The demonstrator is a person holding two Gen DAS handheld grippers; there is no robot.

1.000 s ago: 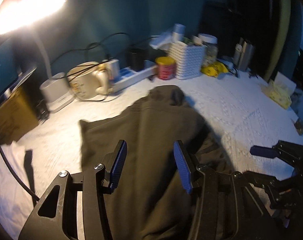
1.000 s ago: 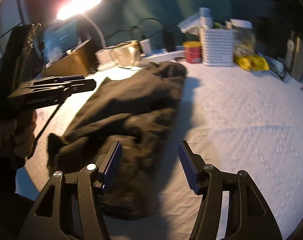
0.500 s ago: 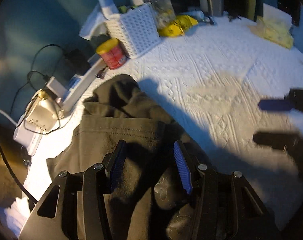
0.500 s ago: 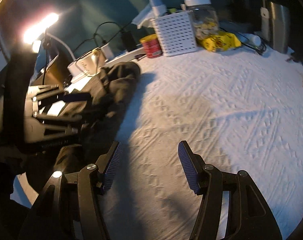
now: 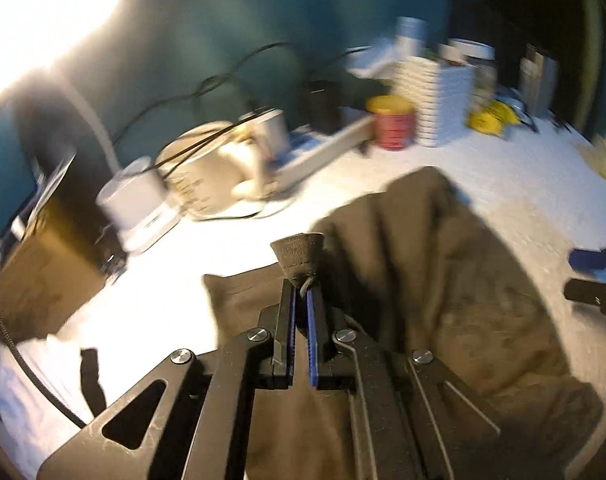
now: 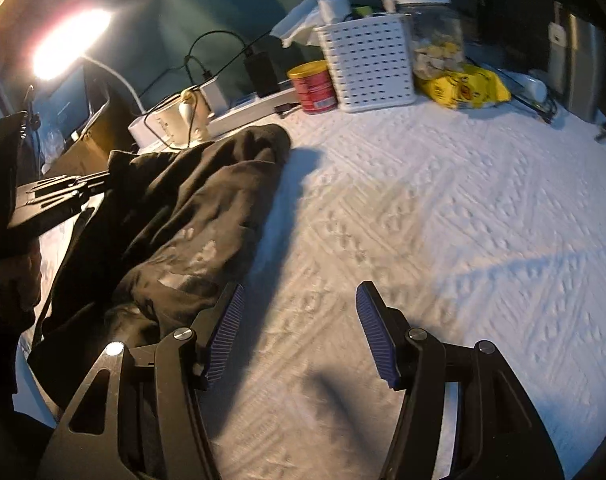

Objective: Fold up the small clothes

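Observation:
A dark olive garment [image 5: 443,280] lies bunched on the white textured cloth [image 5: 523,176]. My left gripper [image 5: 301,300] is shut on a fold of the garment's edge, and a tuft of fabric sticks up past the fingertips. In the right wrist view the garment [image 6: 191,216] lies heaped at the left, and the left gripper [image 6: 91,184] holds its far edge raised. My right gripper [image 6: 299,320] is open and empty above the bare cloth, its left finger [image 6: 225,328] beside the garment's near end. The right gripper's tips show at the left wrist view's right edge [image 5: 587,276].
Along the back stand a lit lamp [image 6: 71,44], a cream kettle [image 5: 207,176], a power strip [image 5: 327,152], a red can [image 6: 313,86], a white perforated basket [image 6: 369,62], a jar [image 6: 435,32] and a yellow bag [image 6: 463,86]. A cardboard box [image 5: 31,272] sits left.
My left gripper has shut on the garment's edge and lifted it, swinging back toward the lamp side. My right gripper stayed open and shifted slightly beside the garment.

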